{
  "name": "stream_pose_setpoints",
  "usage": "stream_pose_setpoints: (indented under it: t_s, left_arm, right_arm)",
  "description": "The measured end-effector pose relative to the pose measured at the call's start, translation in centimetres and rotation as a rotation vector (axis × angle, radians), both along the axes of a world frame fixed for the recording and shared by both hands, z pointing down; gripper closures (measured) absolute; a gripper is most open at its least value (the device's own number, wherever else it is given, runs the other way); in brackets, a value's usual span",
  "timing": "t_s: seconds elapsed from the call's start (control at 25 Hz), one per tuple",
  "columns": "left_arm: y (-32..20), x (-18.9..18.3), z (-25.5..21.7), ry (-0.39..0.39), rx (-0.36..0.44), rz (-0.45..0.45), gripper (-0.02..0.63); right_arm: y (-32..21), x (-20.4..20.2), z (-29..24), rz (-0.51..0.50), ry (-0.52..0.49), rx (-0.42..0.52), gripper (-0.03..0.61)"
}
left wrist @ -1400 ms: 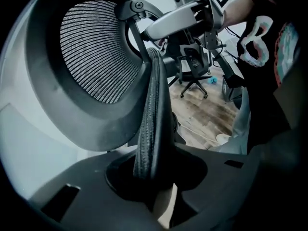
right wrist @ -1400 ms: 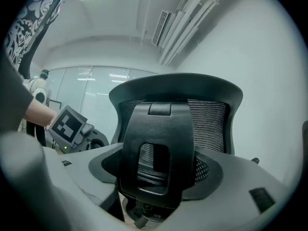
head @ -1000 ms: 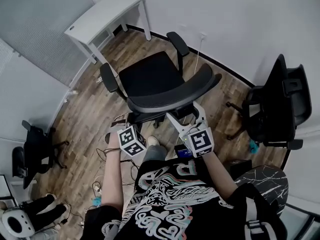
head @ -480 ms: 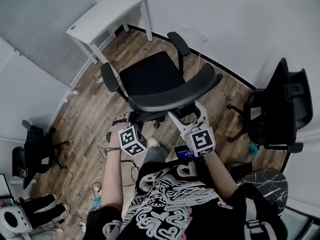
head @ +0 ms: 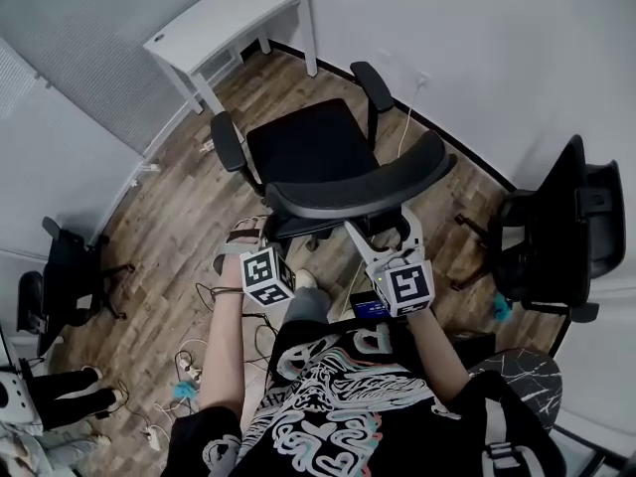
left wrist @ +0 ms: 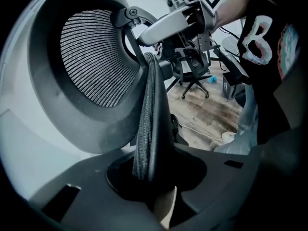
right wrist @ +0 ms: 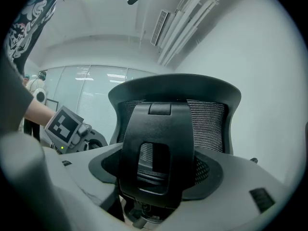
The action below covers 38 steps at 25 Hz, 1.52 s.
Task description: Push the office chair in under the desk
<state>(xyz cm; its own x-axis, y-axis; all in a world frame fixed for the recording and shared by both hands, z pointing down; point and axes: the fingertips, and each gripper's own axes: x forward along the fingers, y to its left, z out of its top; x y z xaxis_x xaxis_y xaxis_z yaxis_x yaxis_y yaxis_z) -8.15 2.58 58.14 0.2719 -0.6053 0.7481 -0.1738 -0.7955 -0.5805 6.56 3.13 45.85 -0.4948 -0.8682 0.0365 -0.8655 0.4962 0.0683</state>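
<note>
Office chair [head: 313, 152], black, mesh backrest with plastic frame and two armrests, stands out on the brown wood-plank floor [head: 169, 227], mid-room. Seat faces the white rectangular counter [head: 234, 18] at far left by the wall. Chair is near the counter but apart from it, not under it.

Person stands at the near side, behind the backrest, one tool per hand.

Left hand-held gripper [head: 248, 235]: tilted downward at the backrest's left side. Its own view shows the backrest's side edge [left wrist: 149, 119] running straight into the gap, jaws pinching it.

Right hand-held gripper [head: 383, 229]: roughly level, jaws spread wide in a V, tips up under the backrest's top rim. Its own view has the black plastic spine bracket [right wrist: 156, 153] sitting between the jaws, dark gap visible beside it. Can't tell whether the pads touch it.

Each tool shows in the other's view: right one [left wrist: 168, 25], left one's marker cube [right wrist: 65, 124].

Second black office chair [head: 556, 227] sits at right by the wall, well apart.
</note>
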Motion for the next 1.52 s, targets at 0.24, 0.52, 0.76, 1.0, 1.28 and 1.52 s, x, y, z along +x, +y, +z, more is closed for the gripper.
stream_pose_setpoints:
  t_s: [0.24,0.52,0.76,1.0,1.28,1.52]
  left_arm:
    - [-0.7,0.0,-0.1,0.008,0.015,-0.003,0.489]
    - [-2.2,-1.0,0.1,0.007,0.028,0.002,0.489]
    - [-3.3,-2.3,-0.1,0.013,0.043,0.041,0.489]
    - [-4.3,-3.8,-0.6,0.034,0.034,0.085,0.489]
    - [-5.9,-5.0,-0.8,0.029,0.067,0.113,0.489]
    - [-7.2,-6.3,-0.8,0.032,0.059,0.134,0.489]
  right_arm:
    - [-0.9,-0.1,0.2,0.003,0.004,-0.001,0.247]
    - [-2.4,-1.1,0.5,-0.006,0.007,-0.009,0.247]
    - [-3.1,-2.6,0.4,0.010,0.006,-0.002,0.247]
    - [-3.9,-4.8,-0.1,0.026,0.010,0.004,0.247]
    - [-5.0,-5.7,0.1,0.062,0.004,-0.021,0.249]
    - [-5.9,-7.1,-0.2,0.085,-0.012,-0.016,0.249]
